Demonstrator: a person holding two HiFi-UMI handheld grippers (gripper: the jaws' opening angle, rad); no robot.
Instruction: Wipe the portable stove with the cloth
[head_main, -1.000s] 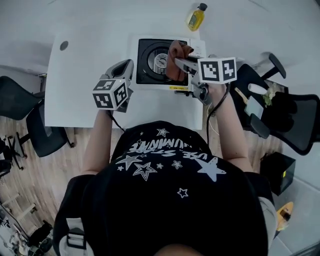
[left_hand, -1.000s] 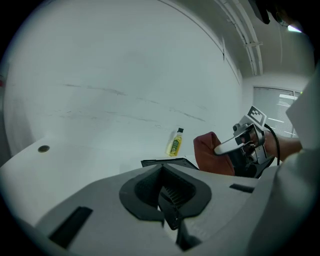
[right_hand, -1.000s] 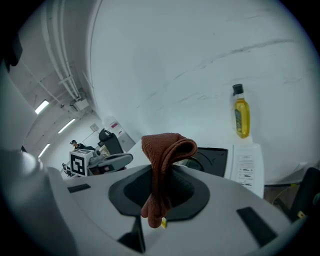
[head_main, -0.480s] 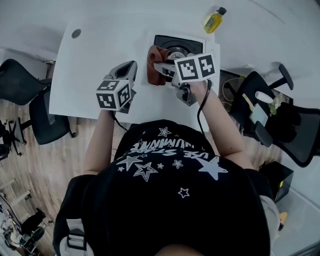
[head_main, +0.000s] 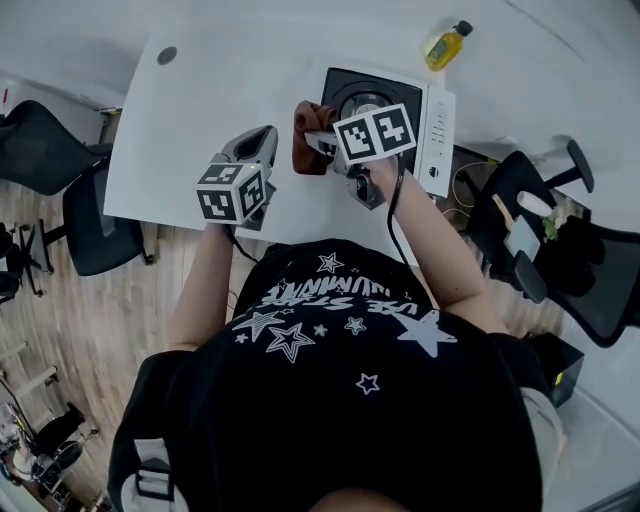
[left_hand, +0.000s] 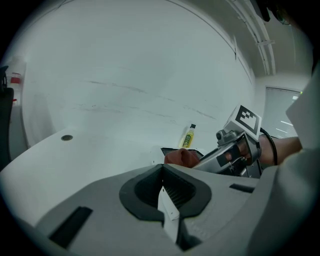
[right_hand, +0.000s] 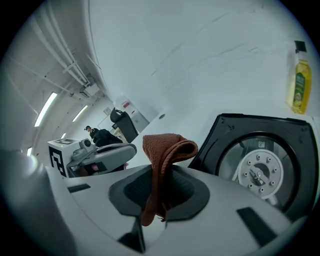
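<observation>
Beside portable stove (head_main: 437, 125), over white table (head_main: 200, 110): right gripper (head_main: 318, 140) clamped on brown cloth (right_hand: 165, 150); left gripper (head_main: 262, 142) nearby, jaws together, empty.

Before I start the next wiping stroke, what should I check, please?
1. Cloth held in right gripper: ok, jaws shut on it.
2. Cloth over the stove: not ok, it is beside the stove's left edge.
3. Cloth touching any surface: cannot tell.
4. Left gripper away from the stove: ok, shut, empty, above the table.
5. Bottle out of the way: ok, beyond the stove.
</observation>
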